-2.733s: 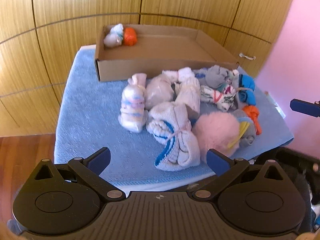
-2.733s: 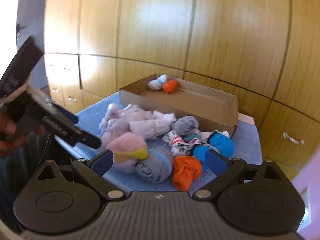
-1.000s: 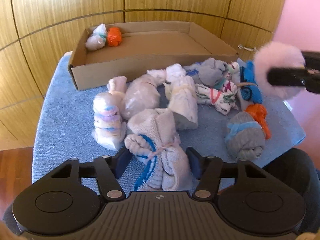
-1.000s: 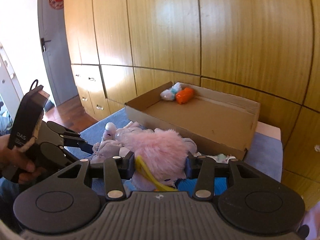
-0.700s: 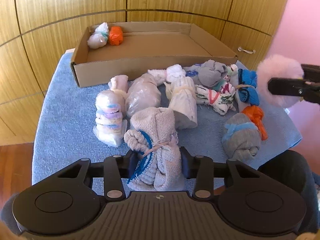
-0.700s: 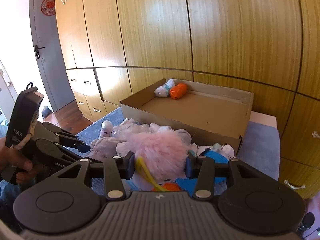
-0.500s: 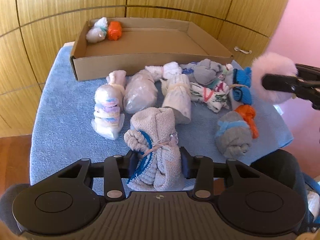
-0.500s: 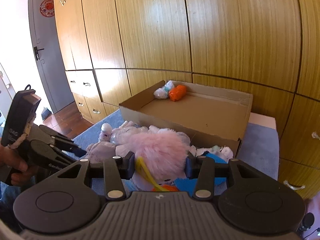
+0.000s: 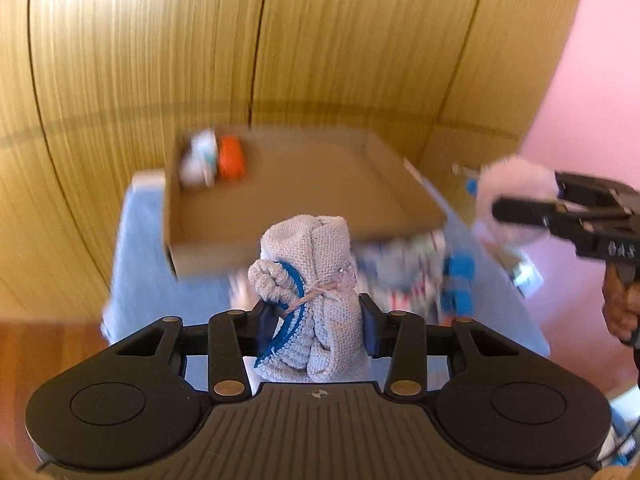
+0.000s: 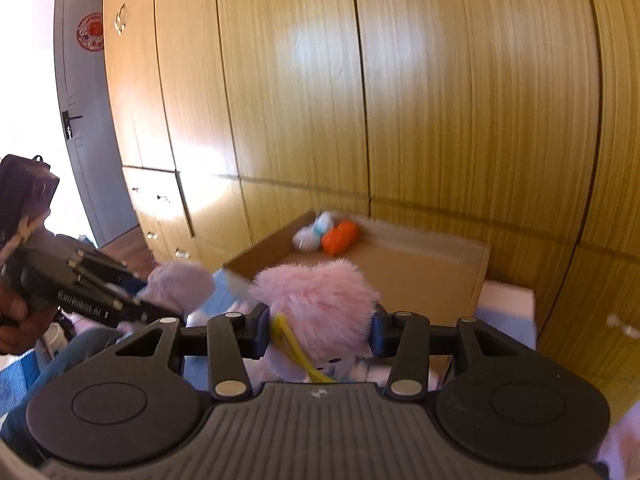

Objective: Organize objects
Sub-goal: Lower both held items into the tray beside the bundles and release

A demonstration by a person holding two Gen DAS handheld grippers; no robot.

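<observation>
The tall wooden wardrobe doors (image 10: pixel 440 120) filled the background of both views, streaked by motion blur. Below them, the blue towel-covered table (image 9: pixel 136 248) was smeared, its near edge hidden behind the left gripper's black body. The shallow brown cardboard box (image 9: pixel 304 184) lay at 12 o'clock in the left wrist view, its front wall partly covered by the held bundle; at its 10 o'clock corner sat a white rolled sock (image 9: pixel 198 158) touching an orange rolled sock (image 9: pixel 230 157), both too blurred for detail. The heap of loose sock bundles (image 9: pixel 416 276) at 3 o'clock was hard to make out. The left gripper (image 9: pixel 314 322) was clamped on the cream knitted sock bundle with a blue stripe and string tie (image 9: pixel 310 280), held upright clear of the table. The right gripper (image 10: pixel 316 330) was closed tight on the fluffy pink sock ball with a yellow band (image 10: pixel 316 296), which hid the box's near wall in the right wrist view.
</observation>
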